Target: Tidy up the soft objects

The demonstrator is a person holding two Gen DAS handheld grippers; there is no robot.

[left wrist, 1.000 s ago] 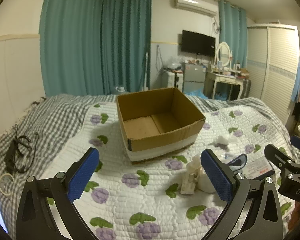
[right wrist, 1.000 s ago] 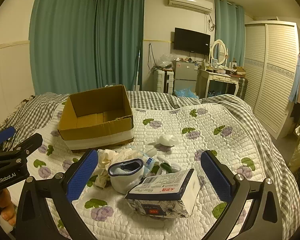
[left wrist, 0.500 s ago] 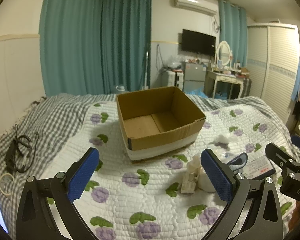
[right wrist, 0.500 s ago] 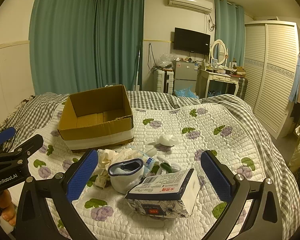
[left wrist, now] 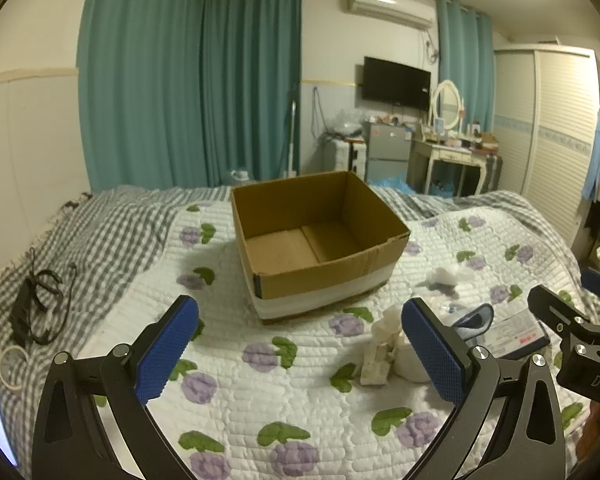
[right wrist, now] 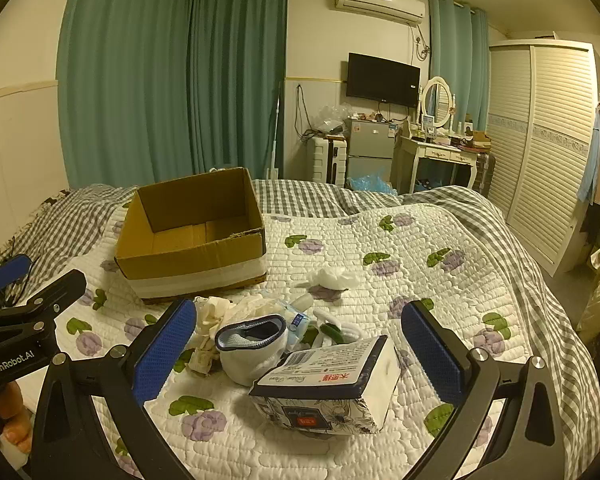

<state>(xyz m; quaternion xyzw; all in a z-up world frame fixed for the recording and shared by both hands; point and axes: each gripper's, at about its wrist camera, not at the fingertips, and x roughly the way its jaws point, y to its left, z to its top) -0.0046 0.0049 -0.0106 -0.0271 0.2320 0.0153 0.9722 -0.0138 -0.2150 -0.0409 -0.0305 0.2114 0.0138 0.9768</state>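
Note:
An open cardboard box [left wrist: 320, 240] stands on the quilted bed, also in the right wrist view [right wrist: 192, 236]. In front of my right gripper [right wrist: 296, 354] lies a pile: a tissue pack [right wrist: 328, 388], a white sock with a blue cuff [right wrist: 252, 344], cream cloth [right wrist: 216, 316] and a white wad [right wrist: 332, 278]. The right gripper is open and empty above the pack. My left gripper [left wrist: 298, 354] is open and empty over bare quilt, left of the cream cloth [left wrist: 380, 348] and the sock [left wrist: 472, 318].
A black cable [left wrist: 40, 304] and a ring [left wrist: 14, 360] lie on the checked blanket at the left. The right gripper shows at the left wrist view's right edge [left wrist: 572, 336]. The bed's right edge drops toward a wardrobe [right wrist: 548, 144].

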